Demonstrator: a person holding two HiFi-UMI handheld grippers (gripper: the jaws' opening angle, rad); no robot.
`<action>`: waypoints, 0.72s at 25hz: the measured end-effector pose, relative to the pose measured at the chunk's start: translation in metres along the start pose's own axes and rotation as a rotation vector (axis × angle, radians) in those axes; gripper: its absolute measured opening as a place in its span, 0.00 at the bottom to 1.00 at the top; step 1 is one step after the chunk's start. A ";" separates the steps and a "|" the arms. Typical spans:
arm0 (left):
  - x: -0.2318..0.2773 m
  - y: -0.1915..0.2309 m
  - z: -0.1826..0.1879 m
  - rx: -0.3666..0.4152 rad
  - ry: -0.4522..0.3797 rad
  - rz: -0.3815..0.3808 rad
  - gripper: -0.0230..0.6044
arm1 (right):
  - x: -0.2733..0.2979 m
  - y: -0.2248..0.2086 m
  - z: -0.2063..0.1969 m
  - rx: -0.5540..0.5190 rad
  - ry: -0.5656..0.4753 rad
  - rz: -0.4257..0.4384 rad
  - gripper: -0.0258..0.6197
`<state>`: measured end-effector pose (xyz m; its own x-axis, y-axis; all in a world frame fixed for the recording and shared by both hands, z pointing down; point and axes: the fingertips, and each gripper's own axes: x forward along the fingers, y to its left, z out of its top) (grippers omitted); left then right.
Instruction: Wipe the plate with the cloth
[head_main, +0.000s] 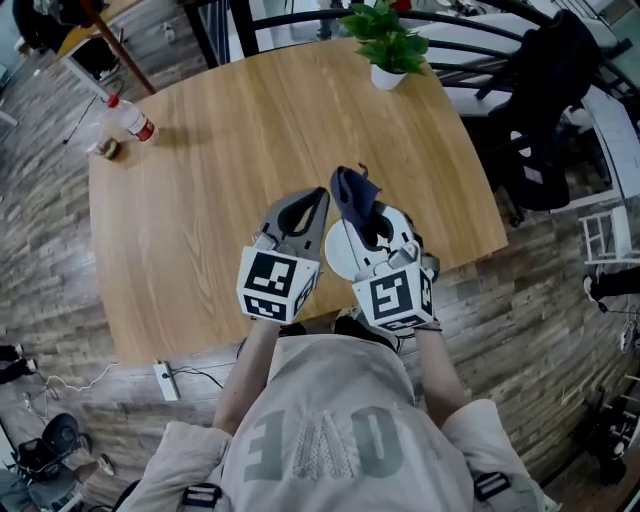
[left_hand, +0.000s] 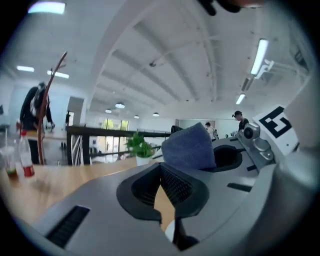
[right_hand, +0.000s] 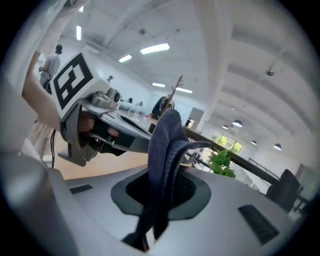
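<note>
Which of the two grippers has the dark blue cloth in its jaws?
The right gripper: the cloth is pinched between its jaws and sticks up past them. The left gripper is shut with no cloth in it.

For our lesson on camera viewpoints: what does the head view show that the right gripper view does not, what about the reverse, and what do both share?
Only the head view: the white plate beside the grippers, a red-capped bottle near the table's left edge, and the person's grey shirt.
Only the right gripper view: ceiling lights and a distant person.
Both: the dark blue cloth clamped in the right gripper, the left gripper, the potted plant and the wooden table.
</note>
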<state>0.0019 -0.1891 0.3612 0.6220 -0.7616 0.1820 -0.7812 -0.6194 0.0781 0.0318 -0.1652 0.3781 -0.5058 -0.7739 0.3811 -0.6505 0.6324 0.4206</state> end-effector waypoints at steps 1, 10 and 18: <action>-0.005 -0.005 0.023 0.056 -0.056 0.009 0.05 | -0.010 -0.009 0.014 0.051 -0.066 -0.032 0.13; -0.034 -0.044 0.102 0.328 -0.284 0.053 0.05 | -0.083 -0.054 0.048 0.330 -0.361 -0.246 0.13; -0.029 -0.051 0.103 0.325 -0.291 0.035 0.05 | -0.083 -0.057 0.028 0.319 -0.274 -0.287 0.13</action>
<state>0.0291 -0.1553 0.2507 0.6212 -0.7762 -0.1082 -0.7735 -0.5850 -0.2437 0.0951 -0.1377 0.2994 -0.3838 -0.9226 0.0395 -0.9039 0.3841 0.1883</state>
